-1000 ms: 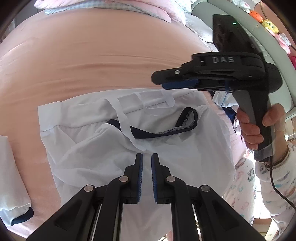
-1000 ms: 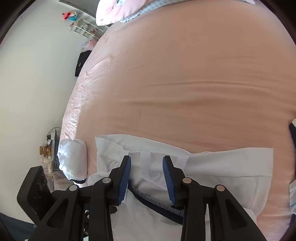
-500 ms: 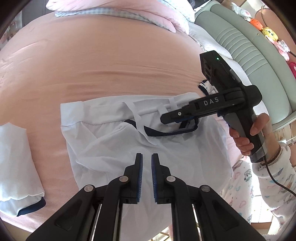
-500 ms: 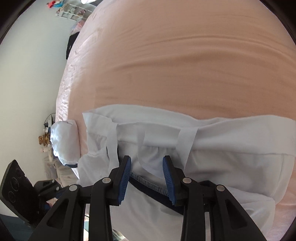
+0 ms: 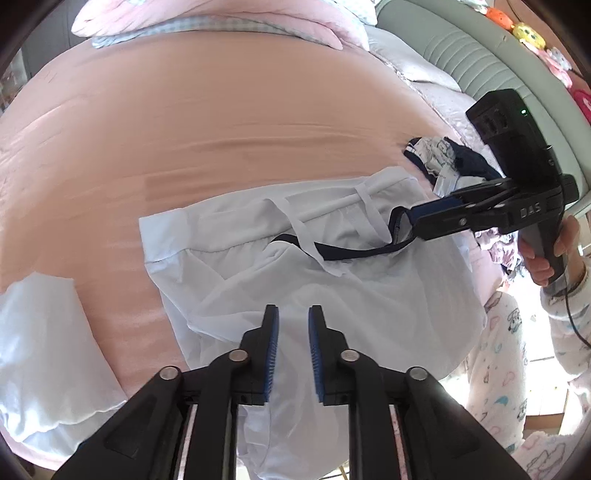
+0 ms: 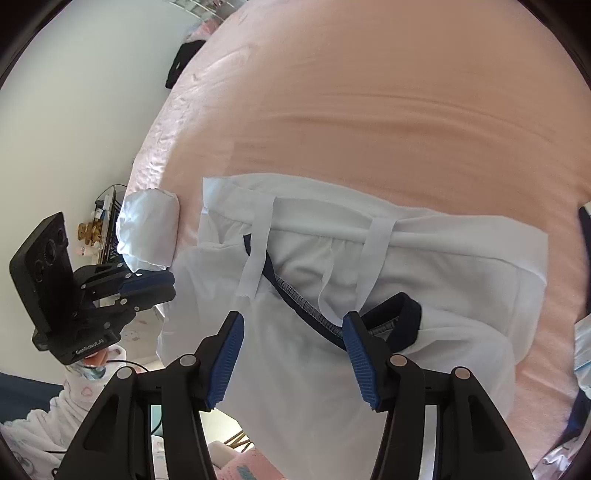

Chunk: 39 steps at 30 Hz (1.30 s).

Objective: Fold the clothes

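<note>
As both sets of jaws are opening, the left gripper (image 5: 291,334) is hanging over the near edge of the white garment (image 5: 332,280) with its blue pads (image 5: 272,350) a narrow gap apart and nothing pinched between them, having been pressed nearly together a second ago; the right gripper (image 6: 293,349) is spreading wider, its pads (image 6: 356,354) straddling the garment's navy band (image 6: 295,295) without pressing on it. Both releases are suggesting that the cloth has just been laid down and that smoothing or the next fold is coming. The garment is lying flat on the peach bedsheet (image 5: 240,129), white ties (image 5: 299,229) trailing over its upper part, its lower edge hanging off the near side of the bed. A folded white piece (image 5: 40,347) is resting well apart to the left, a heap of unfolded clothes (image 5: 439,155) to the right; pink pillows (image 5: 221,14) and a grey-green headboard (image 5: 461,48) are bounding the bed.
</note>
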### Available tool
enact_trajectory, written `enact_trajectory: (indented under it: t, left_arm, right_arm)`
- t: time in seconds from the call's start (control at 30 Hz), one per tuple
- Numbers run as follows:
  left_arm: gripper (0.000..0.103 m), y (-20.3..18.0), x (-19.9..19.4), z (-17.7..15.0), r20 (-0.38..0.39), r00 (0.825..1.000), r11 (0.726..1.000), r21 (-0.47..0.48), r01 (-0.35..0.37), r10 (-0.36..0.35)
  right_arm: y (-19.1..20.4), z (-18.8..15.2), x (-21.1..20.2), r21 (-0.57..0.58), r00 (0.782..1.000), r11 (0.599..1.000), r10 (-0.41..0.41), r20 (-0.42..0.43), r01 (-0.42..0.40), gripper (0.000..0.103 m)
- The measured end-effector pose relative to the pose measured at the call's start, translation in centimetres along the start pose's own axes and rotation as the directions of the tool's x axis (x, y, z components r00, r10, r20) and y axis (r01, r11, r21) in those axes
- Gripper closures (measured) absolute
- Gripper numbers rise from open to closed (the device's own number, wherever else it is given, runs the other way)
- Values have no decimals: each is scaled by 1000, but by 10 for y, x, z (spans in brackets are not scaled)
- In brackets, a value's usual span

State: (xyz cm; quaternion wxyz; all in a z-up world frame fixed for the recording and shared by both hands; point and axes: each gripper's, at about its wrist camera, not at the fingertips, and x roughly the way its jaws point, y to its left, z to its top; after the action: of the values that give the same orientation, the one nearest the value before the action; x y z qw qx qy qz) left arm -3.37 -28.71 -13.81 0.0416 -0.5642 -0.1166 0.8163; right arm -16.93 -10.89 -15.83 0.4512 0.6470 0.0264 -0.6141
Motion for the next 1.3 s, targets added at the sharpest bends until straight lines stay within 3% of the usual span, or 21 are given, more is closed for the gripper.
enact_trajectory:
  t: [0.1,0.13,0.23,0.43,0.6,0.93,1.2,1.3]
  left_arm:
    - [38,4,5,2,13,1000,1000,5,-13,13]
    - [35,7,7,4,8,1000,1000,-5,2,-2]
    - [35,14,9,8,6,999,999,-27,33,-33]
    - [35,6,29,19,-58,998,998,52,25,-22]
    - [35,5,43,26,-78,997,998,54,12,-7]
    - [35,14,63,28,-158,986,999,1,50,-49]
    - [35,14,66,32,-122,992,1000,0,21,-21]
    - [35,11,72,36,-142,990,999,31,10,-5]
  right_arm:
    - [-4,-1,-17,-17,999,1000,-24,34,24,48]
    - [-6,-1,-21,-24,998,999,-45,42,46,48]
    - [-17,-6,-30,-35,994,995,-92,50,94,47]
    - [-34,-11,-44,-77,982,983,-158,105,166,47]
    - [-42,-7,-37,-126,967,960,-244,67,251,47]
    - [-52,-4,-4,-181,959,948,-276,-66,261,47]
    - [-51,-8,8,-197,941,926,-336,-38,323,47]
    - [-48,-12,11,-232,931,907,-366,-16,352,47]
